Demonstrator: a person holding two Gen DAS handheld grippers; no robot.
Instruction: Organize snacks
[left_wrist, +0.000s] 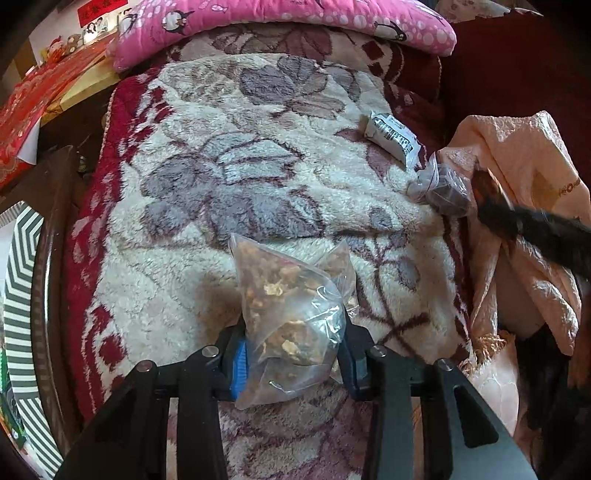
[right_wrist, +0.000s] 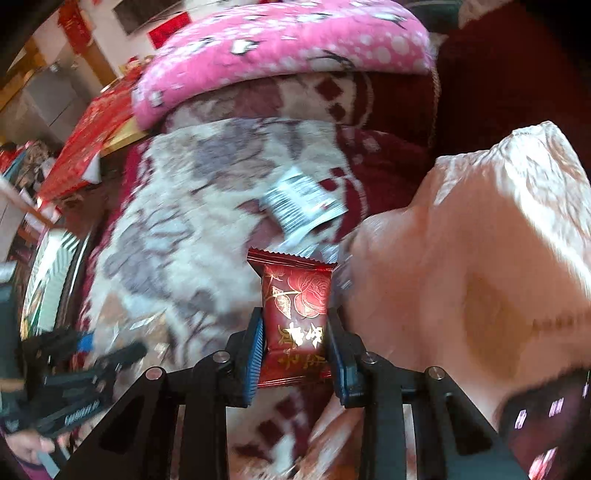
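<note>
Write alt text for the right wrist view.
The right tool grips a dark red snack packet printed with a gold rose, above a floral fleece blanket. A white barcoded packet lies beyond, and a peach cloth bag sits right.

A fluffy cream blanket with grey flowers and a dark red border (left_wrist: 229, 155) carries a small white printed snack packet (left_wrist: 391, 137); just below the packet lies a clear bag of dark pieces (left_wrist: 445, 190).
</note>
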